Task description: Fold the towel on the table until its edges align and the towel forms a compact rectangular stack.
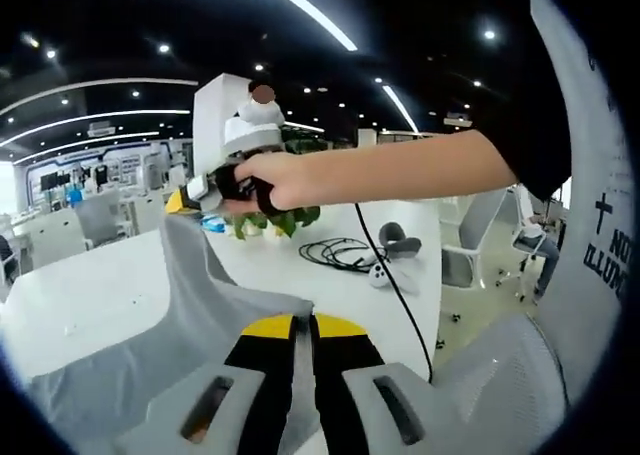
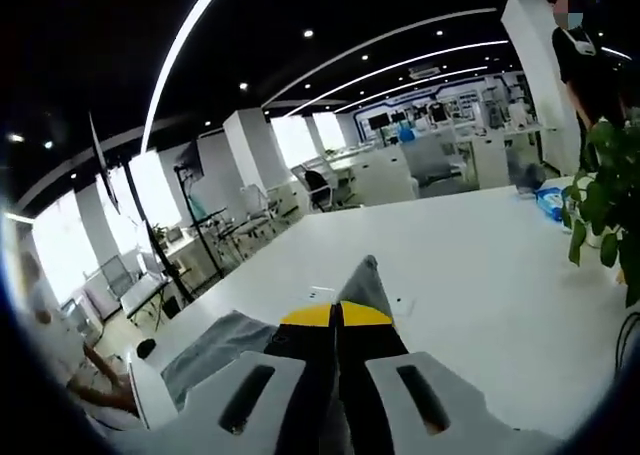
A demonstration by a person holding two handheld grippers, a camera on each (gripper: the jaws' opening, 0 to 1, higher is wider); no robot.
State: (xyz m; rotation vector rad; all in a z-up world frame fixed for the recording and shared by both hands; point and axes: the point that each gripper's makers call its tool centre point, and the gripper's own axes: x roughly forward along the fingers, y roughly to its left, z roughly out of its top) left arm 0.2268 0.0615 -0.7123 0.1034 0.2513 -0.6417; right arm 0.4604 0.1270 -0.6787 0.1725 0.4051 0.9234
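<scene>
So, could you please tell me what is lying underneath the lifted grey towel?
Under the towel the bare white table shows at its edges. Whatever lies directly beneath the cloth is covered, so I cannot tell.

On the person's white short-sleeved shirt [image 1: 590,205], at the right edge of the left gripper view, a dark printed cross sign is showing, and under it some dark capital letters are standing sideways. They are looking like "ILLUMI" and "NO", but the print is running out of the picture and the fisheye is bending it, so the whole word cannot be read. In the right gripper view, the far wall panels are carrying small marks that are too blurred to read. No other text, brand, number or label is readable in the two views.
</scene>
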